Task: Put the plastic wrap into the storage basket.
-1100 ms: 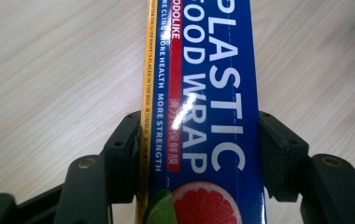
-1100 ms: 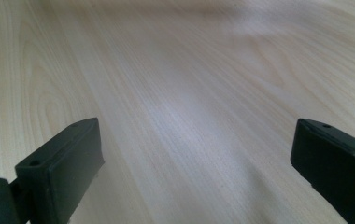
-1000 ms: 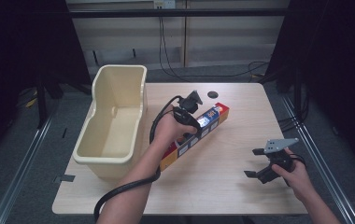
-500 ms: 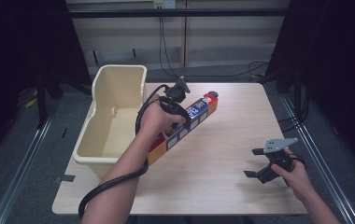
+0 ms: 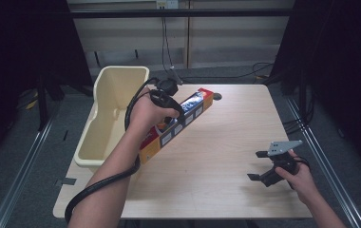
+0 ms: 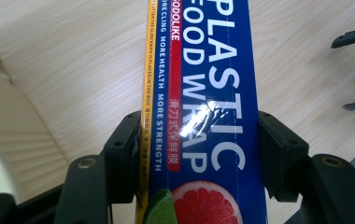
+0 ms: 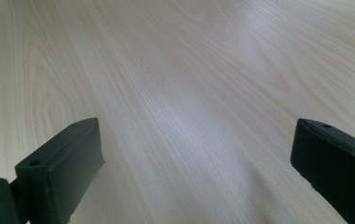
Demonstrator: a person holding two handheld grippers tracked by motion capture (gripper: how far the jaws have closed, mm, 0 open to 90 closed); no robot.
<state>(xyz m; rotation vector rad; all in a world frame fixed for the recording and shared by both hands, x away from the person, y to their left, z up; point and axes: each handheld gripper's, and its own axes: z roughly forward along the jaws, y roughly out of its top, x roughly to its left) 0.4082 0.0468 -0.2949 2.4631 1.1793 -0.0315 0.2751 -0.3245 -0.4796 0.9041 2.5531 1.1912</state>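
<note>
One long box is all that matters here: my left gripper [image 5: 171, 107] is clamped across the middle of the plastic wrap box [image 5: 181, 121], which hangs tilted over the table [image 5: 226, 142], just beside the cream bin [image 5: 114, 102]. Its long axis runs diagonally, near end toward the bin's front corner. My right gripper [image 5: 269, 166] sits wide open, well apart, holding nothing.

Even overhead light, dark surroundings, glare on the box [image 6: 208, 107], blurred near jaws.
</note>
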